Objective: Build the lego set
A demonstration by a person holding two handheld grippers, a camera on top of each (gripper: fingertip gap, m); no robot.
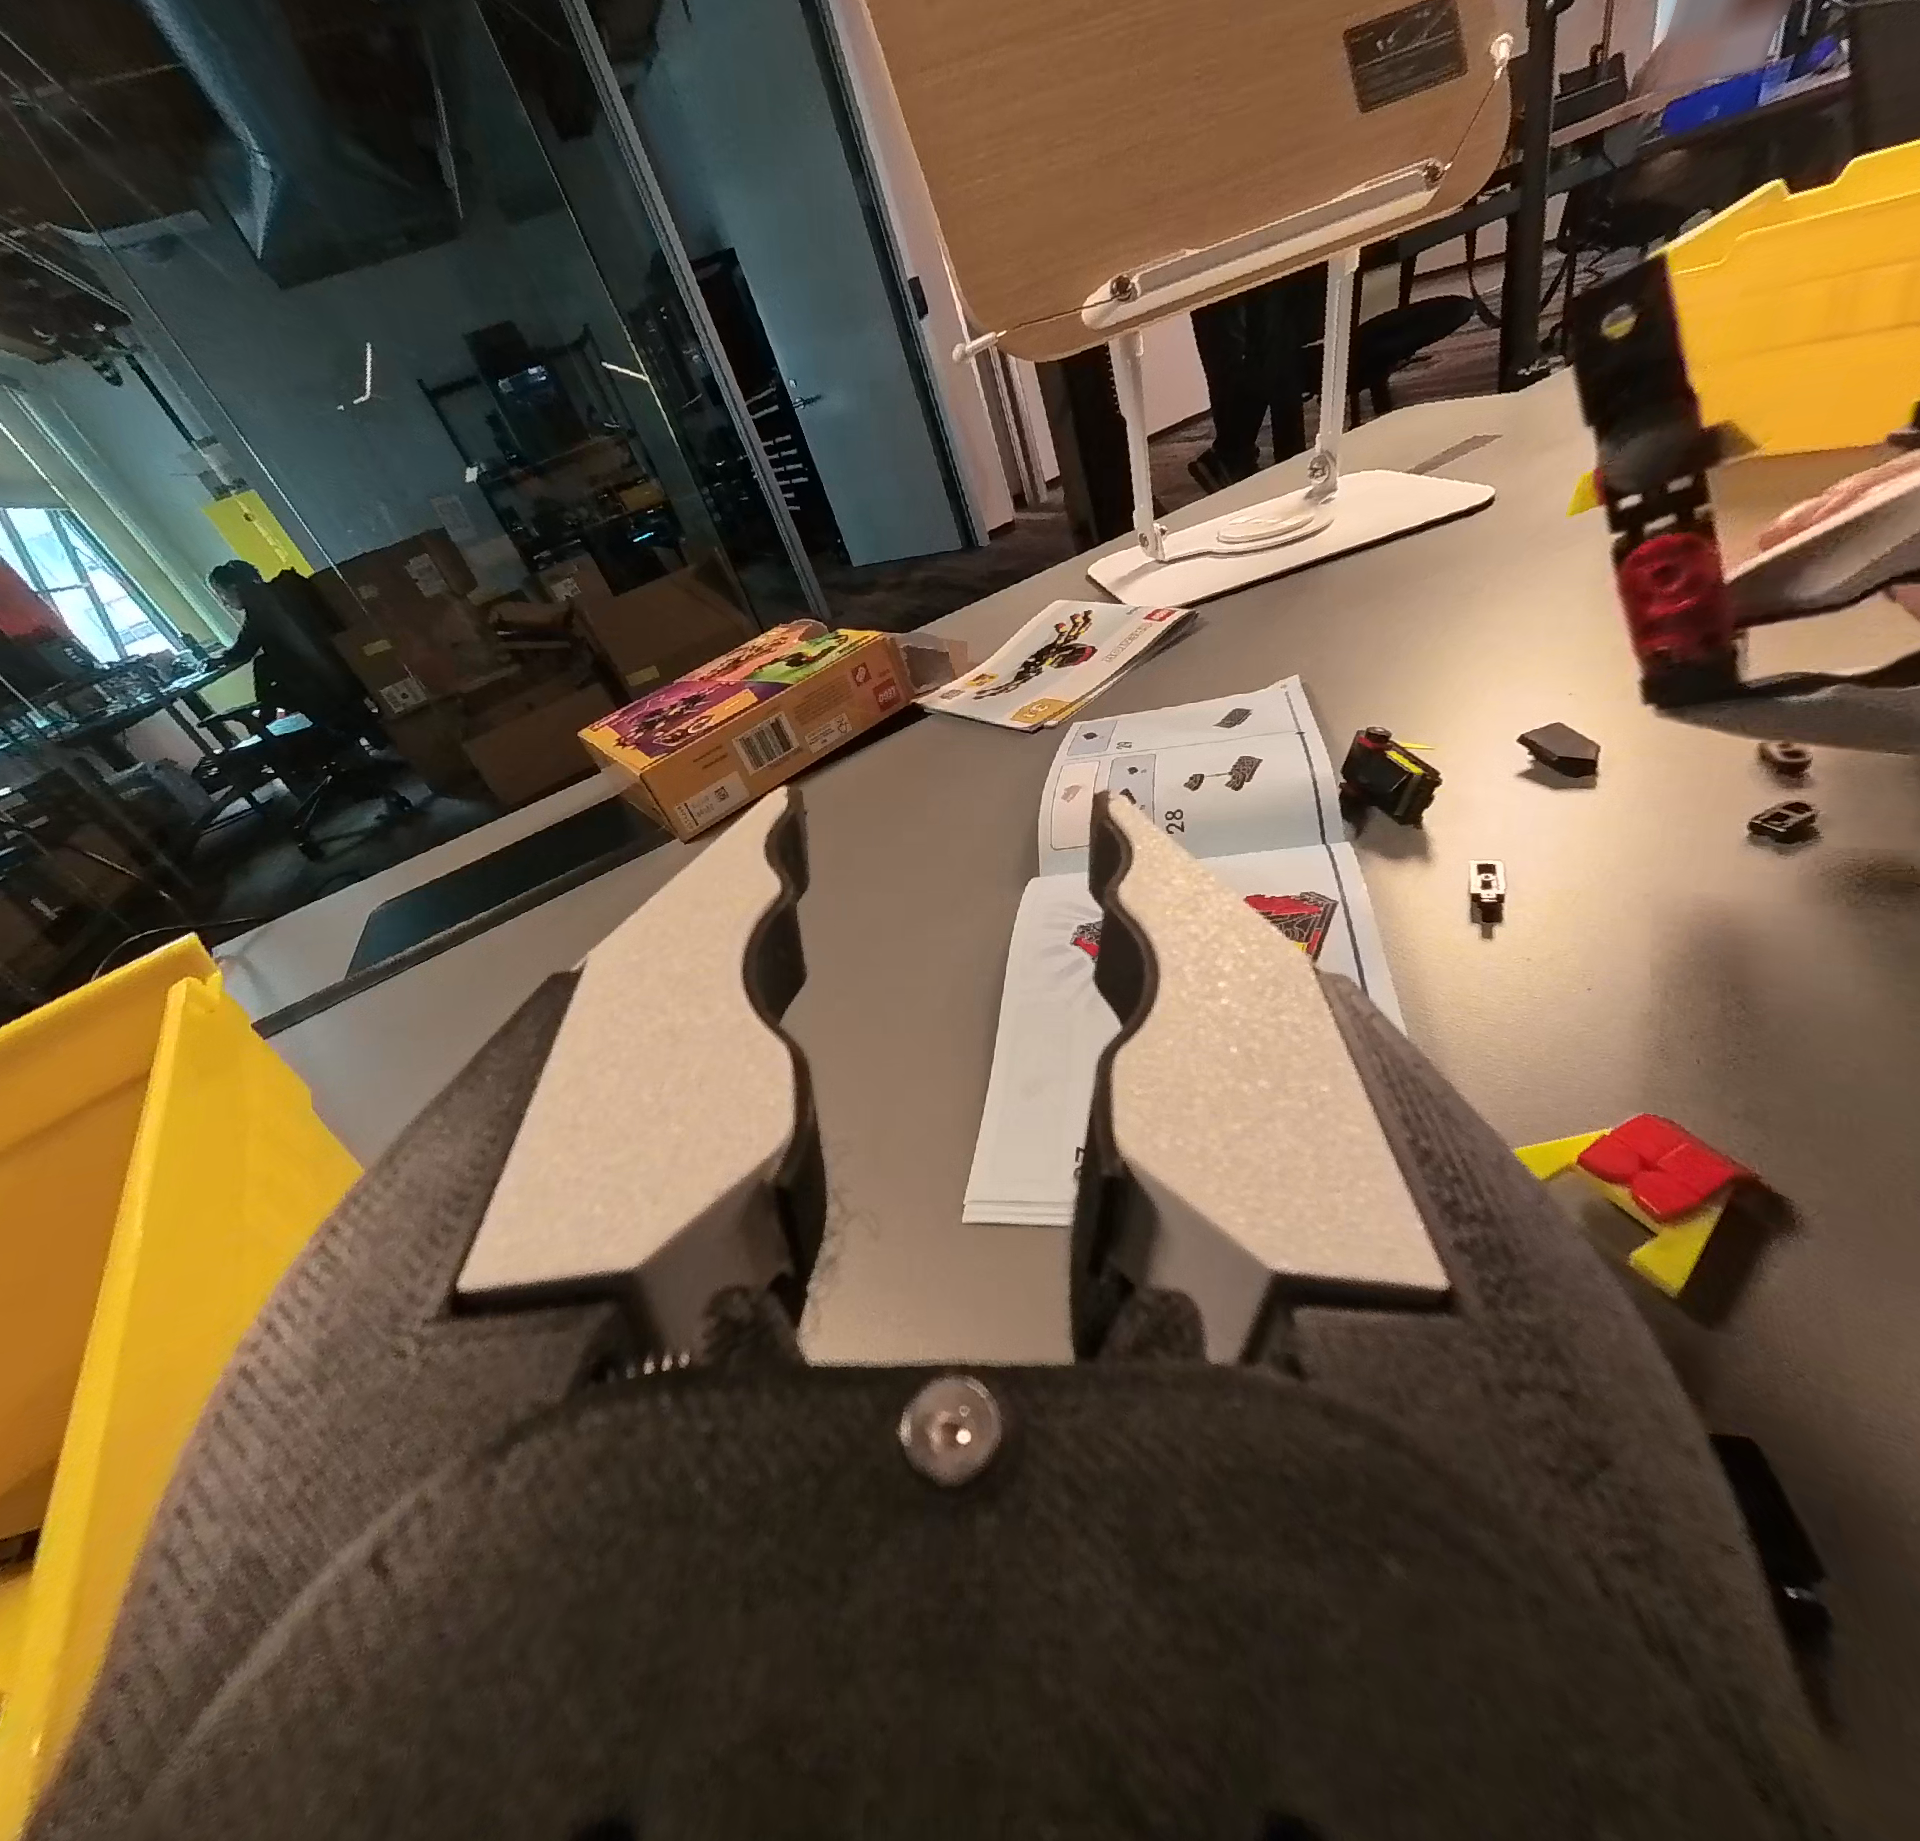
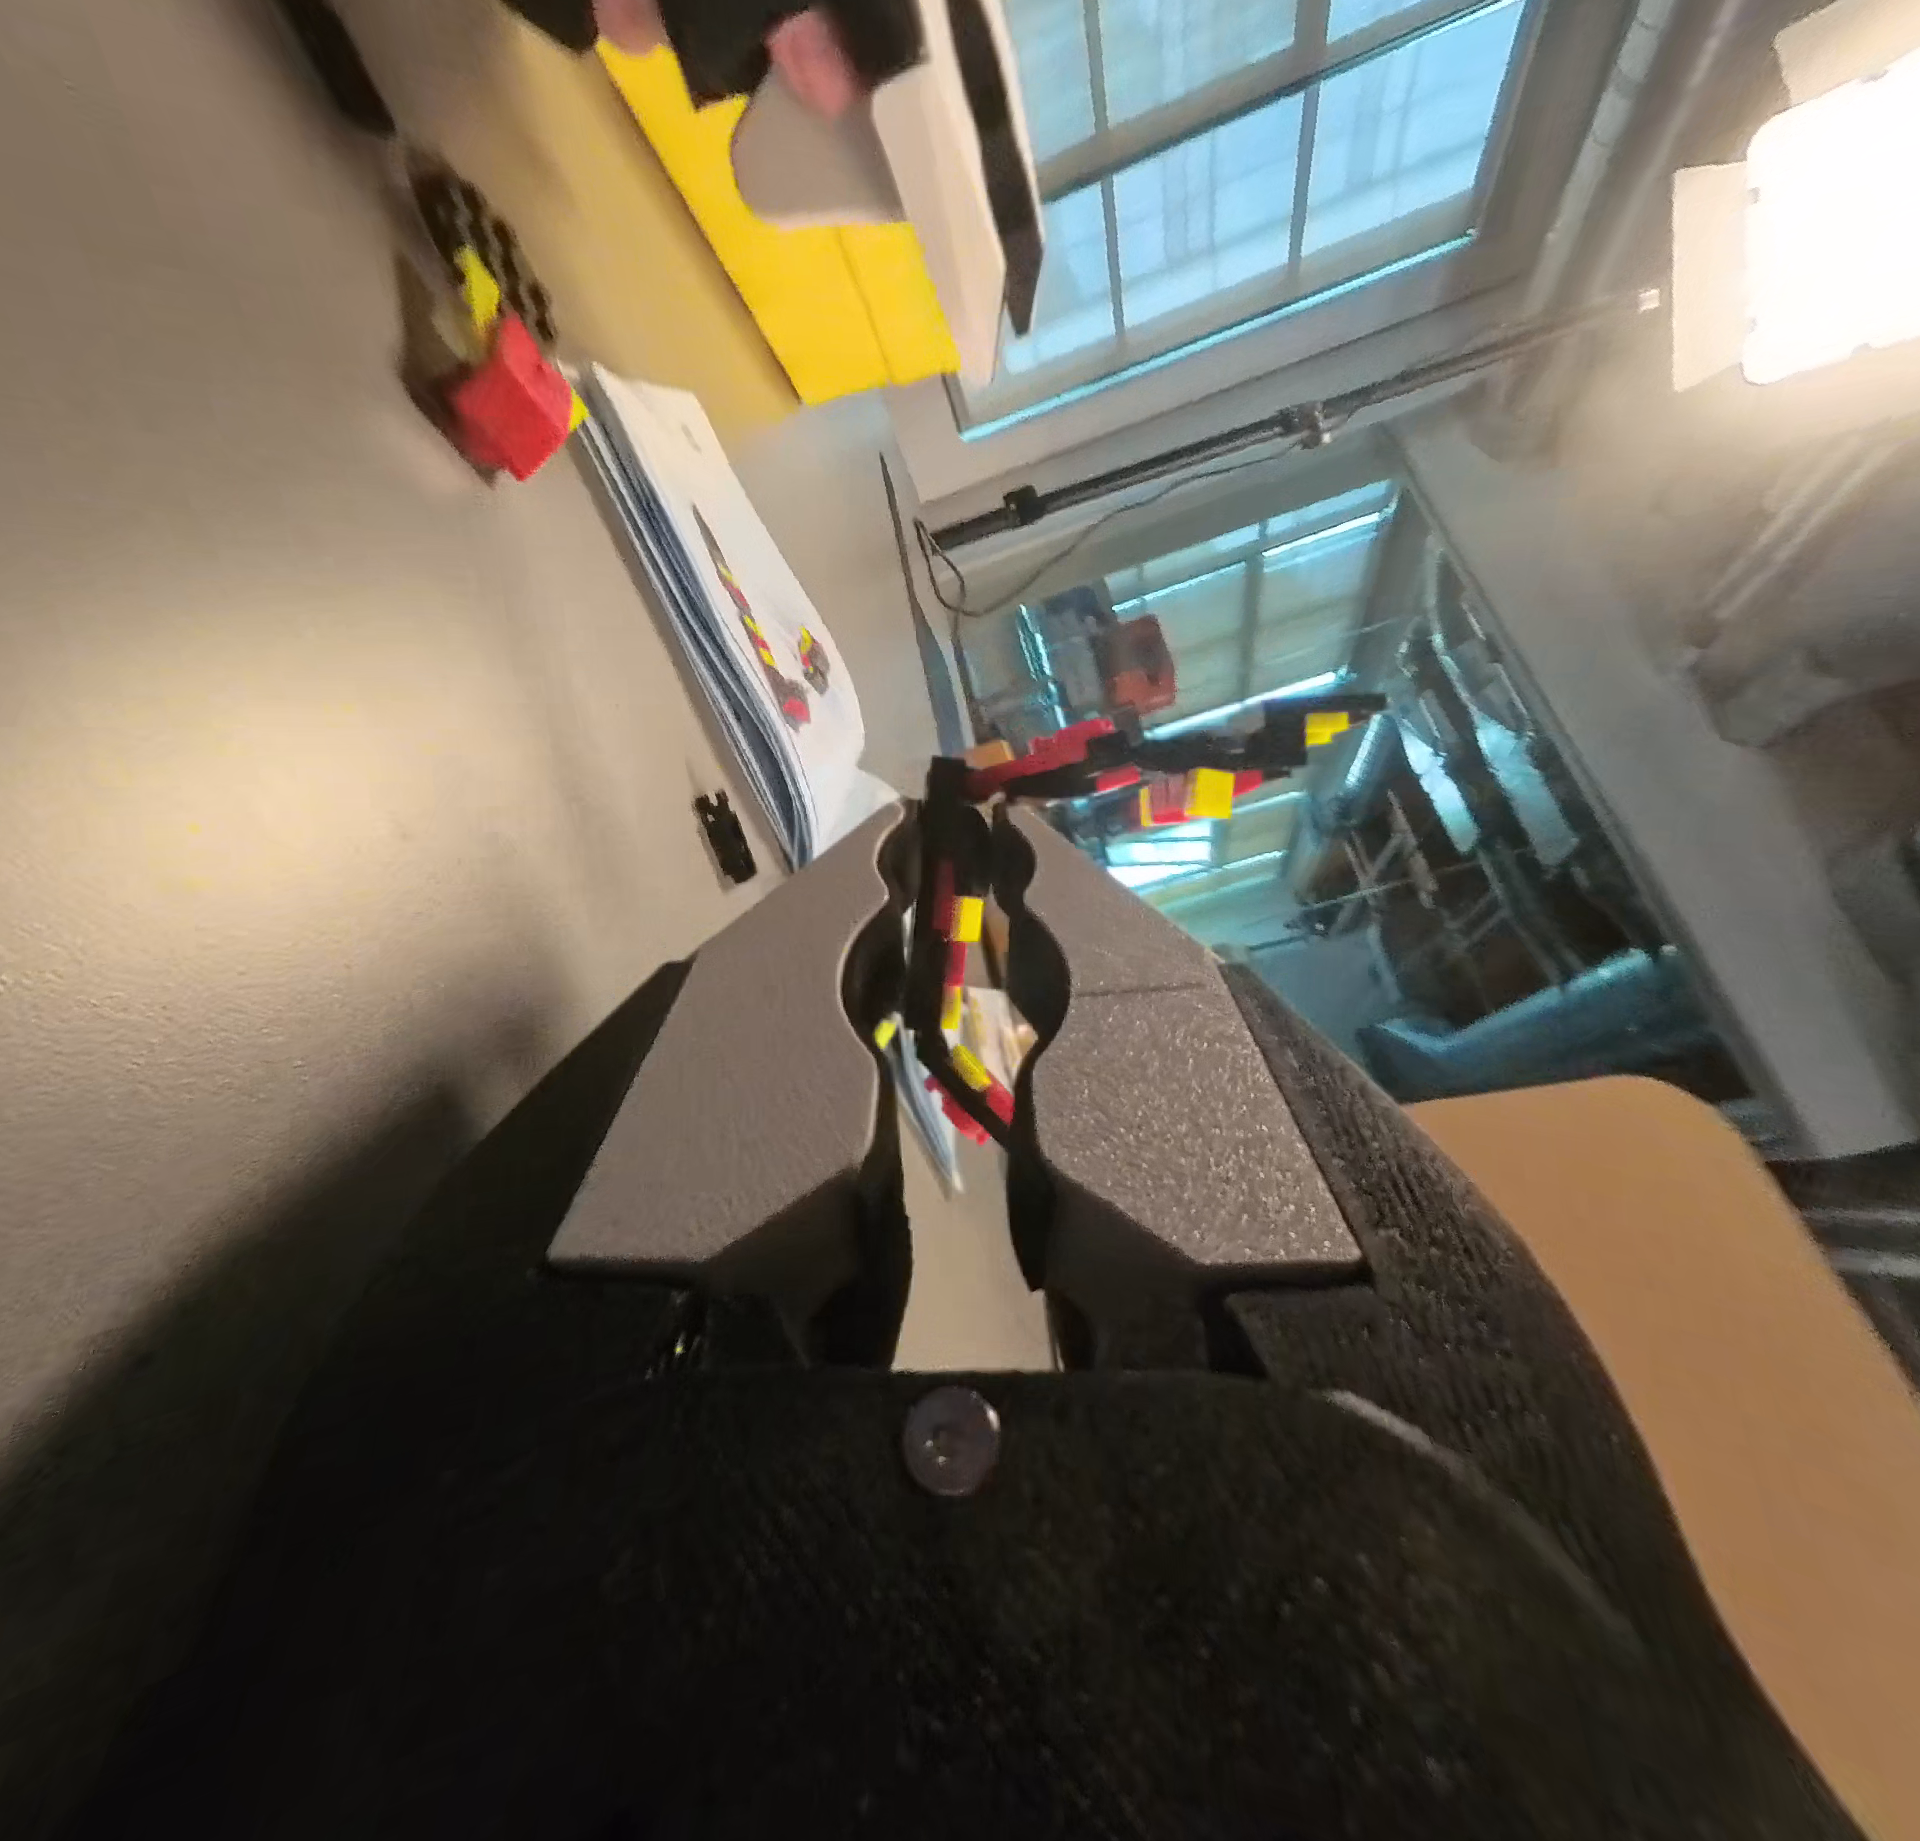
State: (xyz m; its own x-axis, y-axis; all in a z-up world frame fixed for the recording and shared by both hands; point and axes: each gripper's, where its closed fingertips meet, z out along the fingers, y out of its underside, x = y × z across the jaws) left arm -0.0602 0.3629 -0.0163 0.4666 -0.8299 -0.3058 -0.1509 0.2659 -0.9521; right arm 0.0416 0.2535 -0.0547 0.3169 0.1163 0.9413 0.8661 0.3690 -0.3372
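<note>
My left gripper (image 1: 940, 835) hangs spread and empty over the open instruction booklet (image 1: 1184, 918). Beyond it to the right, my right gripper (image 2: 951, 820) clamps the black, red and yellow lego assembly (image 2: 1132, 757), long axis running outward past its fingertips, loose pieces (image 1: 1387, 778) between

The table (image 1: 1558, 960) has a smooth, matt grey surface. The gripper fingers (image 1: 665, 1043) look like grainy, rough grey plastic in a ribbed black shell. The booklet (image 1: 1060, 1053) is thin paper. The bin (image 1: 125, 1272) and bricks (image 1: 1652, 1183) are glossy plastic. The stand's board (image 1: 1164, 118) looks like pale wood.
</note>
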